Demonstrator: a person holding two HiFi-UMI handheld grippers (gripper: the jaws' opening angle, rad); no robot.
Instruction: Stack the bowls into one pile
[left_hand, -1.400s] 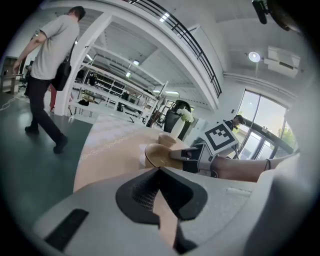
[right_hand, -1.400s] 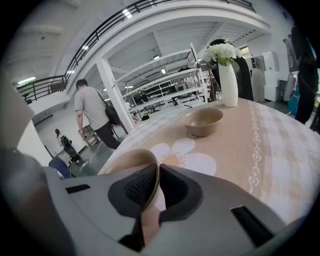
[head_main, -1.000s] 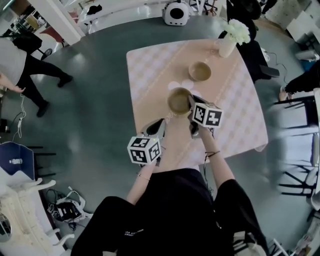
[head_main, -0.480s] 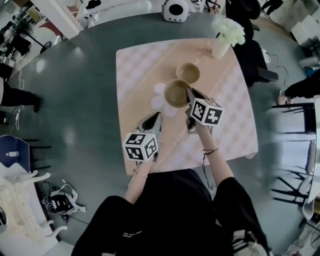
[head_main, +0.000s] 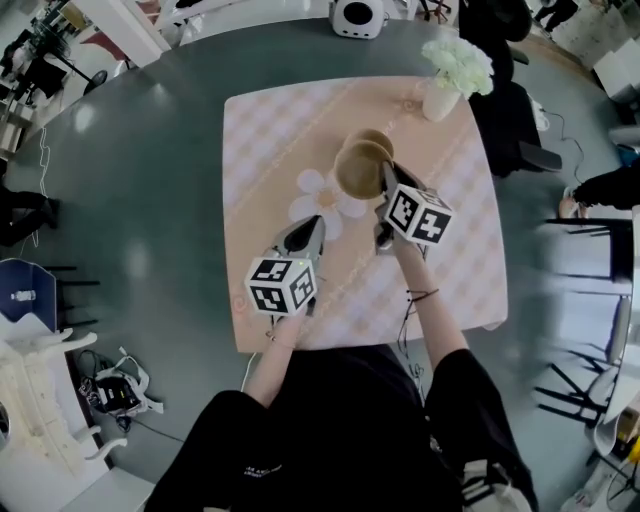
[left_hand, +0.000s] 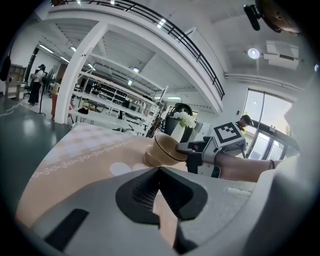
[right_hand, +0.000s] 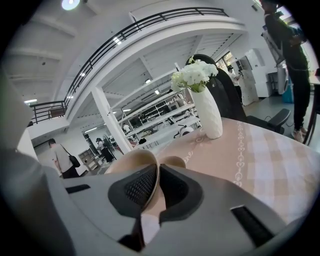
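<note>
A tan bowl (head_main: 358, 170) hangs tilted above the table, and my right gripper (head_main: 385, 180) is shut on its rim. In the right gripper view that rim (right_hand: 132, 162) is pinched between the pads of the right gripper (right_hand: 157, 170). A second tan bowl (head_main: 379, 139) stands on the pink checked tablecloth (head_main: 270, 130) just beyond, partly hidden by the held one. The left gripper view shows the held bowl (left_hand: 167, 147) just above the second bowl (left_hand: 149, 159). My left gripper (head_main: 310, 228) hovers nearer the body, shut with nothing in it (left_hand: 160, 172).
A white vase of white flowers (head_main: 447, 85) stands at the table's far right corner, behind the bowls (right_hand: 206, 107). A white flower shape (head_main: 322, 197) lies on the cloth left of the held bowl. Chairs (head_main: 600, 250) stand to the right.
Both grippers have moved away from the body across the table. The held bowl went from well short of the second bowl to overlapping it.
</note>
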